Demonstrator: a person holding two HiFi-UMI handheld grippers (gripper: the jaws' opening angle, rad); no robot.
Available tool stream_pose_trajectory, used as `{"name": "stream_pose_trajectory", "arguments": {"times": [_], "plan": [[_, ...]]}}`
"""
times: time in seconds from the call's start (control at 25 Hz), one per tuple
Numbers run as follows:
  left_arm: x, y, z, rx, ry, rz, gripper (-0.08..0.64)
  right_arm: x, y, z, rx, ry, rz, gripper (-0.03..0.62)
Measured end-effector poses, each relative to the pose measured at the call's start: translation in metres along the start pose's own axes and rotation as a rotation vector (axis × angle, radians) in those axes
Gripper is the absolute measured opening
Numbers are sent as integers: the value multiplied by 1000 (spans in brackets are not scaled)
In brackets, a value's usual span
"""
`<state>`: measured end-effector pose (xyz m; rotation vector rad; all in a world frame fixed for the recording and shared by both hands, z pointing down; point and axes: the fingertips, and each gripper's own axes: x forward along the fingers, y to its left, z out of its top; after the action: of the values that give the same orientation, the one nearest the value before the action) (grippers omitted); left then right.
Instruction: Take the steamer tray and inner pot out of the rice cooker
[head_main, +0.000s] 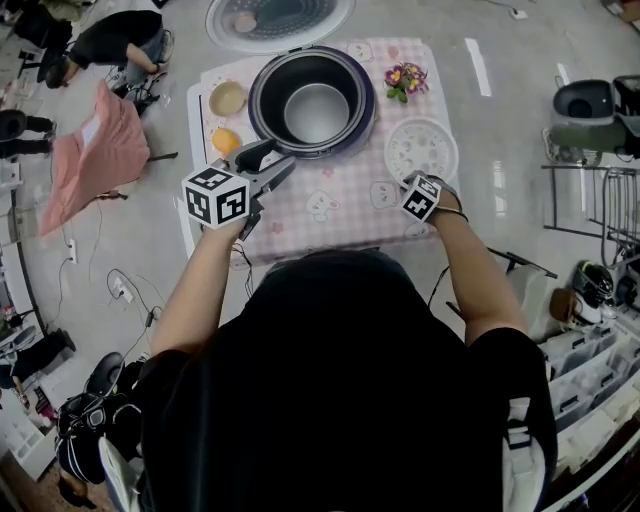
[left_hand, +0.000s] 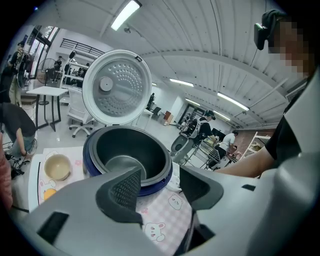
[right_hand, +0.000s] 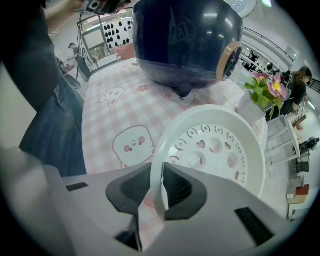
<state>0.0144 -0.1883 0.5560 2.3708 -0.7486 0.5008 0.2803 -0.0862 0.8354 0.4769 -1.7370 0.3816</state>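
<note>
Right gripper (right_hand: 159, 180): parted a little, loosely straddling the near rim of the white tray (right_hand: 215, 150), flat on the cloth (right_hand: 115, 120) ahead of the fingers (right_hand: 131, 192). Left gripper (left_hand: 160, 185): wide apart, empty, pot (left_hand: 125, 147) inside the cooker (left_hand: 89, 159) just beyond the fingertips (left_hand: 125, 192).

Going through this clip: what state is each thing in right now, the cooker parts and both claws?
Lid: open, tipped back.
Inner pot: seated in the rice cooker, empty.
Steamer tray: out of the cooker, lying on the tablecloth to its right.
Left claw: open, empty, near the cooker.
Right claw: open, tray rim between its pads, grip looks slack.
</note>
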Motion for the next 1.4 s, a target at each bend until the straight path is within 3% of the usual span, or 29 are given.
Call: {"name": "stream_pose_trajectory", "arguments": {"times": [0.24,0.52,0.68,1.0,1.4], "plan": [[-4,0,7,0,-26,1,252,-15,3,10,62,-53,43,167],[-14,0,15,1,-60,-4,252,-63,-13,30,134,-149,-3,181],[-22,11,17,-5,-78,7,252,-91,-23,61,188,-251,4,181],[-39,18,26,-9,-113,30,252,-154,-63,119,219,-447,-70,181],[-59,32,37,-7,-151,65,252,-226,-91,191,298,-679,-55,183]]}}
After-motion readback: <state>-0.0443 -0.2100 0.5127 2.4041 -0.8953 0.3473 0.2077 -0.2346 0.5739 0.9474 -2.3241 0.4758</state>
